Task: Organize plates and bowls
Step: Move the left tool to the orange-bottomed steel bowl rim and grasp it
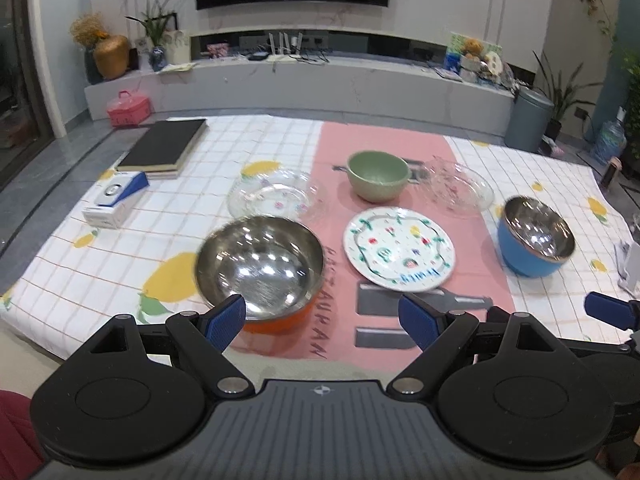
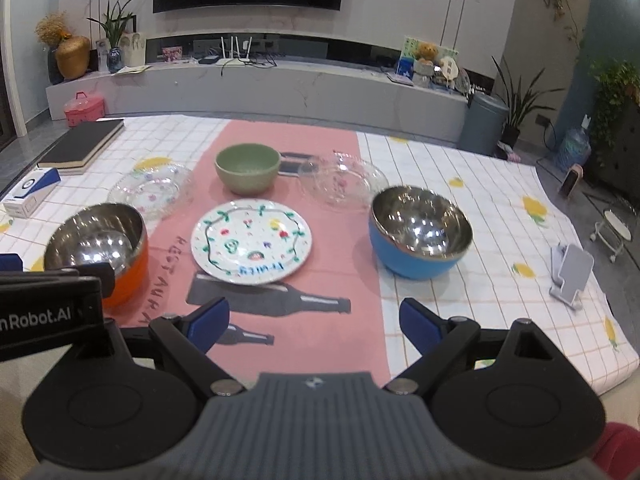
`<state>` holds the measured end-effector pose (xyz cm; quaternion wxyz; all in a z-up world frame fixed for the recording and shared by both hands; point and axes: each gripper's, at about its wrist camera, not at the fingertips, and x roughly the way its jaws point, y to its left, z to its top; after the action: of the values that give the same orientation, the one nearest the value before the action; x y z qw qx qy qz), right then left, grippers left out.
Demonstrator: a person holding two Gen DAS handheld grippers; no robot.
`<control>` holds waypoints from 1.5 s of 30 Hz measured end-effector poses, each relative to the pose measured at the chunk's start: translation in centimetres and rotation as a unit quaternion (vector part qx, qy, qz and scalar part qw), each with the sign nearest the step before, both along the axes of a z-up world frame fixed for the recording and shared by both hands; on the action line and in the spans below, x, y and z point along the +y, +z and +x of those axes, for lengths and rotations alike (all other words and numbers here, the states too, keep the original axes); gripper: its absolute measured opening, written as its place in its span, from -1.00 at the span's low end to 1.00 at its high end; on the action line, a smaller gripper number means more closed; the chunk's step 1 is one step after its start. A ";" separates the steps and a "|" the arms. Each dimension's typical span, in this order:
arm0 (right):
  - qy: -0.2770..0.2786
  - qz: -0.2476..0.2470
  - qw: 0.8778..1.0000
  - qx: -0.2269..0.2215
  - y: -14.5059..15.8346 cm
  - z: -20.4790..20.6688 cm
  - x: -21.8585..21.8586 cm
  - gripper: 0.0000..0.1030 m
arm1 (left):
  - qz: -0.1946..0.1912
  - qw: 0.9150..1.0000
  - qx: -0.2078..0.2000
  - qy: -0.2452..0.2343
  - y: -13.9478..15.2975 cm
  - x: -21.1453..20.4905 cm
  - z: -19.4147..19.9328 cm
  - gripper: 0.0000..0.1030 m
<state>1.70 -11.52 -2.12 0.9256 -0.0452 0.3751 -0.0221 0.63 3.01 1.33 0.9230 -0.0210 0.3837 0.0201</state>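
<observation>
On the tablecloth stand an orange steel-lined bowl [image 1: 260, 268] [image 2: 100, 248], a blue steel-lined bowl [image 1: 534, 242] [image 2: 418, 234], a green bowl [image 1: 378, 176] [image 2: 247, 168], a painted white plate [image 1: 400, 249] [image 2: 251, 242] and two clear glass plates [image 1: 276, 199] [image 1: 460, 188] [image 2: 150, 191] [image 2: 344, 180]. My left gripper [image 1: 322, 326] is open and empty, hovering at the near table edge with its left finger beside the orange bowl. My right gripper [image 2: 314, 326] is open and empty, over the near edge between plate and blue bowl.
A black book [image 1: 164, 148] and a blue-white box [image 1: 116, 200] lie at the far left. A white phone stand [image 2: 570, 272] sits at the right. Behind the table are a TV bench, a pink case [image 1: 128, 109] and a grey bin [image 2: 482, 124].
</observation>
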 end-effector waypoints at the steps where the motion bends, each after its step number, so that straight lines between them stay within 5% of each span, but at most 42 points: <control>1: 0.007 0.004 1.000 0.004 0.3 0.2 0.2 0.75 | 0.002 1.000 0.000 0.007 0.3 0.3 0.1 0.96; 19: 0.051 0.100 0.993 0.040 9.0 5.8 2.3 0.82 | -0.009 0.998 -0.034 0.059 7.9 6.2 3.2 0.96; 25: 0.082 0.117 0.989 0.039 10.4 10.2 4.6 0.86 | -0.040 0.995 -0.036 0.087 7.0 10.1 5.0 0.96; 29: 0.085 0.128 0.987 0.047 9.0 12.5 5.7 0.86 | -0.057 0.993 -0.015 0.100 4.0 12.1 6.2 0.96; 35: 0.089 0.179 0.978 0.067 2.9 13.0 6.8 0.82 | -0.039 0.992 0.018 0.115 -0.5 13.0 7.7 0.96; 41: 0.067 0.204 0.970 0.116 -2.5 13.8 7.2 0.56 | -0.051 0.995 0.028 0.085 -2.6 12.7 8.0 0.95; 45: 0.075 0.197 0.969 0.125 -4.0 14.0 7.8 0.49 | -0.048 0.996 0.046 0.064 -3.8 11.8 8.7 0.71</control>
<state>15.66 -3.75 -6.12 0.8609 0.1074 0.4807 0.1276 9.32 14.76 -2.45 0.8990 -0.0892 0.4242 0.0619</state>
